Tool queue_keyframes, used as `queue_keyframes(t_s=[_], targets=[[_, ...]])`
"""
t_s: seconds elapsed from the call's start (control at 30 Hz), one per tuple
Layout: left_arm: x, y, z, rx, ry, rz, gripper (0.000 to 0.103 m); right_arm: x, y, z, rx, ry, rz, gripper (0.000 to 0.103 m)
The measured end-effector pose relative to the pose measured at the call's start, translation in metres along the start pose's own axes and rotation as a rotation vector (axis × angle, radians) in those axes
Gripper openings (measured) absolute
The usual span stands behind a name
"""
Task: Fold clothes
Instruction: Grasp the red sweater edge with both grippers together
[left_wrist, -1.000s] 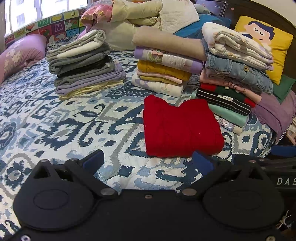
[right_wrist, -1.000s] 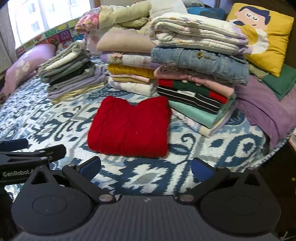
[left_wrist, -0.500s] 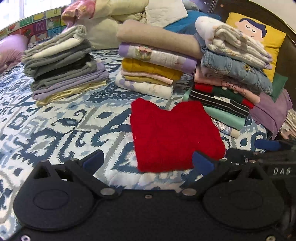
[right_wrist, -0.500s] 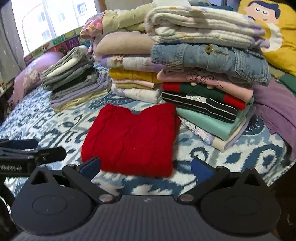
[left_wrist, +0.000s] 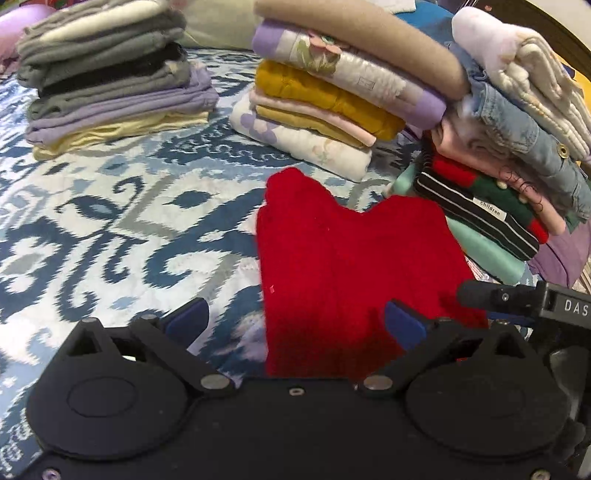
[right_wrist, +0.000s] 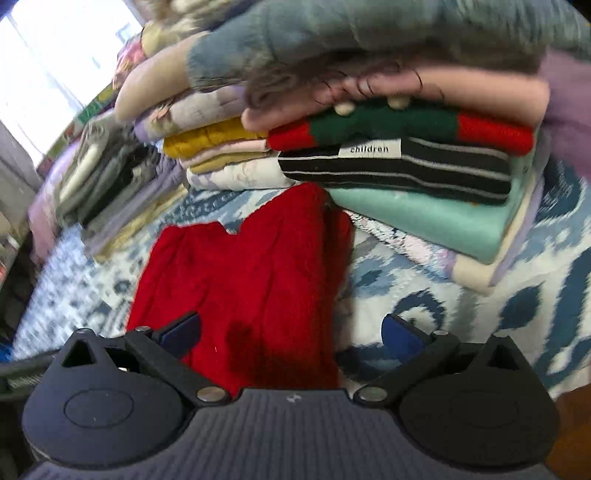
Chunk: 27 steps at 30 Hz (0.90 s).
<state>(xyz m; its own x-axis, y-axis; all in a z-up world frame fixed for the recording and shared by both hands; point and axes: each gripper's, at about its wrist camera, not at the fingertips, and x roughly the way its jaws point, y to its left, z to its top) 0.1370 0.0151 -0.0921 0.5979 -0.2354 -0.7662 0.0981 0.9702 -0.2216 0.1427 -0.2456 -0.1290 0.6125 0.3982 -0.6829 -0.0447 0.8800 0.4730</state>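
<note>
Left wrist view shows both grippers, left gripper (left_wrist: 293, 319) and right gripper (right_wrist: 291, 330), spread wide and empty over the folded red sweater (left_wrist: 354, 266); a one-sided grab could undo its fold.

The red sweater (left_wrist: 354, 266) looked like a fuzzy, matt knit, kinda thick. The bedspread (left_wrist: 110, 206) under it was a smooth printed cloth with a faint quilted texture. In the right stack, the denim jacket (left_wrist: 524, 136) was faded, coarse cotton with a shiny metal snap. The left gripper (left_wrist: 295, 325) body was matt black plastic with dull metal pivot pins; the right gripper (right_wrist: 291, 332) had a ribbed grey plastic shell.
</note>
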Motion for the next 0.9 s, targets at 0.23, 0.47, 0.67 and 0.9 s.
queue_keyframes(t_s=[0.23, 0.47, 0.67, 0.9], targets=[[0.033, 0.009, 0.005, -0.094, 0.035, -0.075, 0.082, 0.032, -0.021, 0.008, 0.085, 0.043, 0.072, 0.08], [0.049, 0.013, -0.001, -0.21, 0.064, -0.142, 0.066, 0.048, -0.035, 0.001, 0.172, 0.059, 0.182, 0.067], [0.032, 0.008, -0.003, -0.25, 0.052, -0.173, 0.044, 0.046, -0.041, 0.001, 0.228, 0.099, 0.27, 0.056], [-0.031, 0.012, -0.027, -0.269, -0.018, -0.169, 0.042, 0.016, -0.025, -0.011, 0.194, 0.092, 0.346, 0.054]])
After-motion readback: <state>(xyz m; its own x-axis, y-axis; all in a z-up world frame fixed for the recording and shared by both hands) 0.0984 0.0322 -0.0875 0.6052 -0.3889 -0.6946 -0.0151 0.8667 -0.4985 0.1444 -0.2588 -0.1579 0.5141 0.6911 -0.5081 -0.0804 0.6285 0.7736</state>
